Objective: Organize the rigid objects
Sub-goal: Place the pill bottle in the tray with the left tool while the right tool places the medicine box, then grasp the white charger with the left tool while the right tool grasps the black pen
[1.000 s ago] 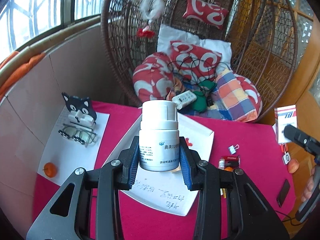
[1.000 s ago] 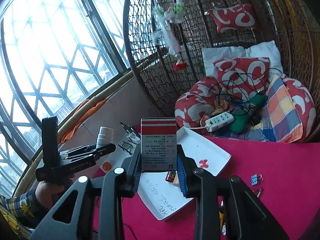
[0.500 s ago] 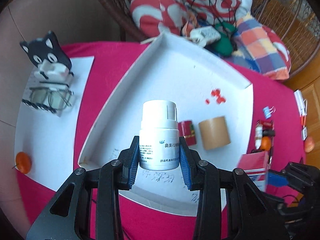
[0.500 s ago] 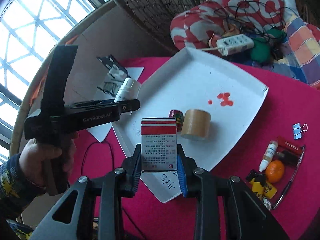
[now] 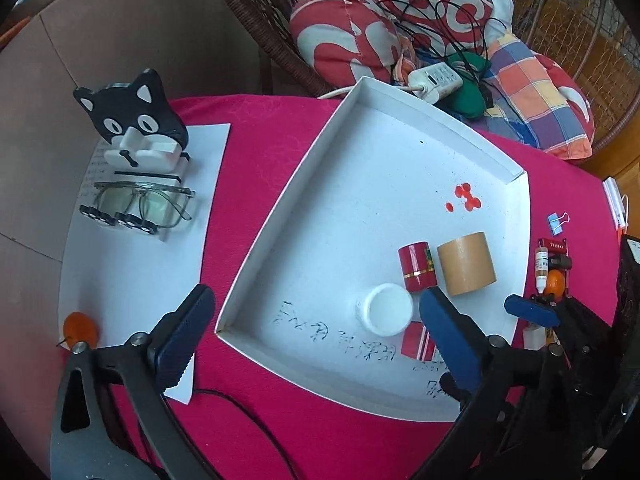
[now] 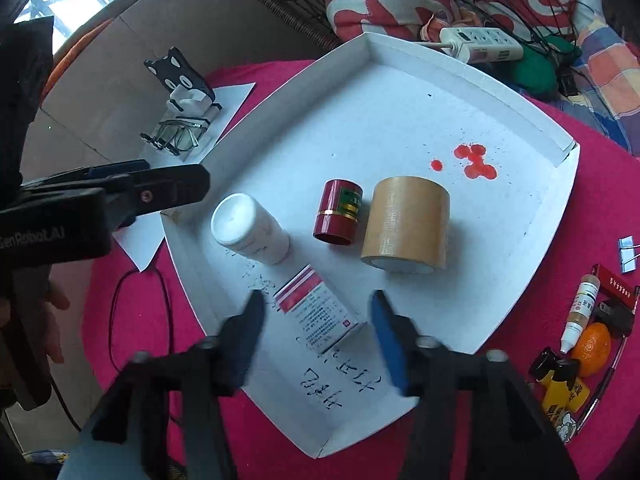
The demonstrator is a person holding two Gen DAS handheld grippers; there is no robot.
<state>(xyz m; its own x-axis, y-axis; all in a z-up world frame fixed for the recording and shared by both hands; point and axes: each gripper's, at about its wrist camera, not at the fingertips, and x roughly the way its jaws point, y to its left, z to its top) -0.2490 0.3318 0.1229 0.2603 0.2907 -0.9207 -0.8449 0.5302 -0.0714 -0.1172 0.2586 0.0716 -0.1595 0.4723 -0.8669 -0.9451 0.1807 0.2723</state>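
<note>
A white tray [image 5: 280,208] [image 6: 532,120] lies on the red tablecloth. In it stand a white pill bottle [image 5: 387,309] [image 6: 249,229], a small red can [image 5: 415,265] [image 6: 339,212] and a brown tape roll [image 5: 466,269] [image 6: 406,224]. A red-and-white medicine box [image 6: 318,312] [image 5: 416,342] lies in the tray near its front. My left gripper [image 5: 316,340] is open and empty above the tray's front, the bottle between its fingers' line. My right gripper [image 6: 316,328] is open, its fingers on either side of the box, not touching it.
A cat-shaped stand with glasses [image 5: 136,168] sits on white paper at the left, with a small orange [image 5: 80,326]. Right of the tray lie a dropper bottle [image 6: 578,312], an orange [image 6: 594,344], a binder clip [image 6: 628,254] and small items. A wicker chair with cushions [image 5: 360,28] stands behind.
Both grippers have opened. The left let go of the white bottle, which now stands in the tray. The right let go of the medicine box, which now lies in the tray.
</note>
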